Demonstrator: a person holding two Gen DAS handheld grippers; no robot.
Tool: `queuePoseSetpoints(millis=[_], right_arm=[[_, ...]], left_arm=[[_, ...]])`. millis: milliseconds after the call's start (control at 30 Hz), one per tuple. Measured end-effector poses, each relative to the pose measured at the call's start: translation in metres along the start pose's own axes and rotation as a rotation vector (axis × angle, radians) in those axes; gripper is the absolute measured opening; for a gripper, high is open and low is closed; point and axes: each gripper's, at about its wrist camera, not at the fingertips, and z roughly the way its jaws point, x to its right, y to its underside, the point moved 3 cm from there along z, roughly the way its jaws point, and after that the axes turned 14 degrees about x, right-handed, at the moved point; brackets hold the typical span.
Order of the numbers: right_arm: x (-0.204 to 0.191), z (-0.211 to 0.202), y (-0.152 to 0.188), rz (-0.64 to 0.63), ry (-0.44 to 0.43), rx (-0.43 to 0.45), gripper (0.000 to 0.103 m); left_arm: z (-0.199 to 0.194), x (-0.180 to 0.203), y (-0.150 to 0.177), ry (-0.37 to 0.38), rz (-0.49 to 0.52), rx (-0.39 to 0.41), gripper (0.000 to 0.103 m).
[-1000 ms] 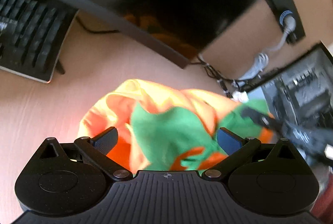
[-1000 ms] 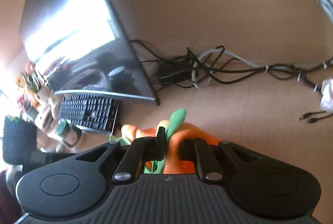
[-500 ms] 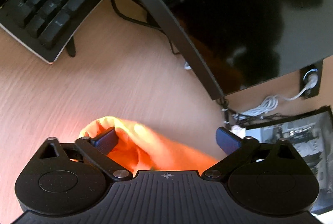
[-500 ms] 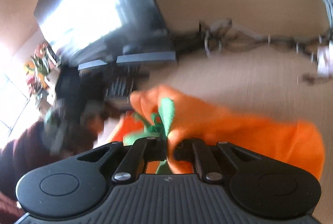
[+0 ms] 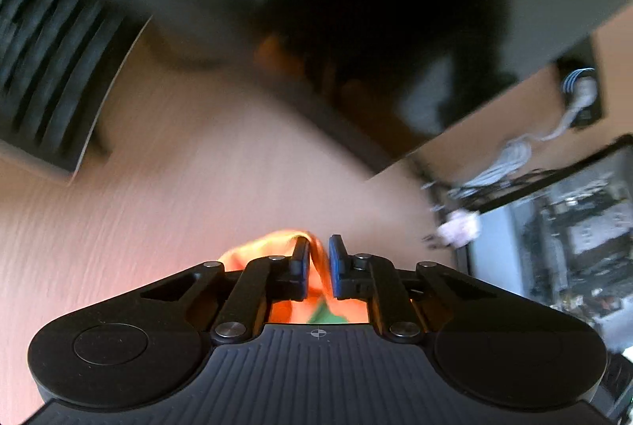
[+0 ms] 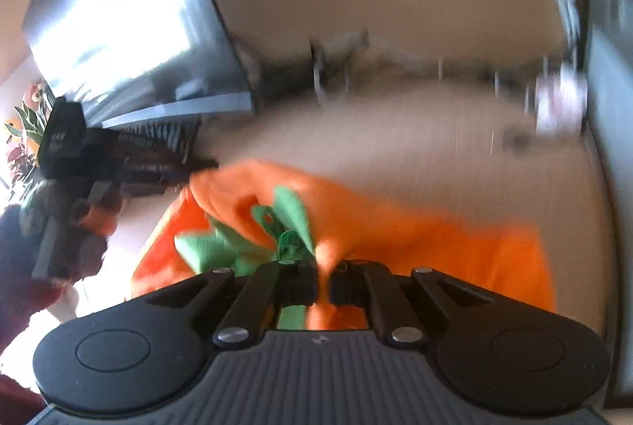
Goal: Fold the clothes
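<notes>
Left gripper [image 5: 318,255]: your two blue-padded fingers are drawn in narrow on a fold of the orange garment [image 5: 277,247], which bunches just ahead of them on the wooden tabletop [image 5: 198,195]. Right gripper [image 6: 322,280]: your fingers are likewise pinched tight on the same orange garment [image 6: 415,239], here spread to the right across the tabletop [image 6: 395,132], with its green lining [image 6: 292,215] crumpled just in front of the fingers. Surroundings, left wrist view: a dark monitor [image 5: 376,10] leans over the far edge of the work area, a black keyboard [image 5: 51,77] lies at upper left, and white cables [image 5: 510,156] and a computer case [image 5: 573,227] crowd the right side. Surroundings, right wrist view: the monitor [image 6: 130,17] stands at upper left, and tangled cables [image 6: 395,69] run along behind the cloth; both views are motion-blurred.
</notes>
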Motion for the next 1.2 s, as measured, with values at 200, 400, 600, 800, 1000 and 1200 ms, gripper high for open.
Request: queuePoseSetpoints(millis=[200,400,600,800,1000,1200], right_arm=[[-0.010,-0.005,-0.003,-0.155,-0.023,-0.013,0.005],[-0.007,-0.002,0.031,-0.129,-0.010,-0.091,0.005],[-0.034,-0.014,0.040,-0.232,-0.080,-0.107,0.005],[-0.029,-0.002,0.038,-0.441,0.023,-0.085,0.005],[-0.049,-0.022,0.006,-0.801,0.150,0.142,0.005],[-0.050,-0.003,0.115,-1.106,0.191,-0.053,0.005]], left_arm=[[-0.013,0.014,0.018,0.097,0.000,-0.091,0.052],[0.027,-0.019,0.030,0.056,-0.223,-0.203,0.083],[0.066,-0.016,0.033,-0.029,-0.131,-0.243,0.035],[0.036,0.006,0.018,0.029,0.030,-0.139,0.009],[-0.031,0.038,0.021,0.106,0.217,-0.017,0.010],[-0.048,0.007,0.076,0.031,0.257,-0.135,0.010]])
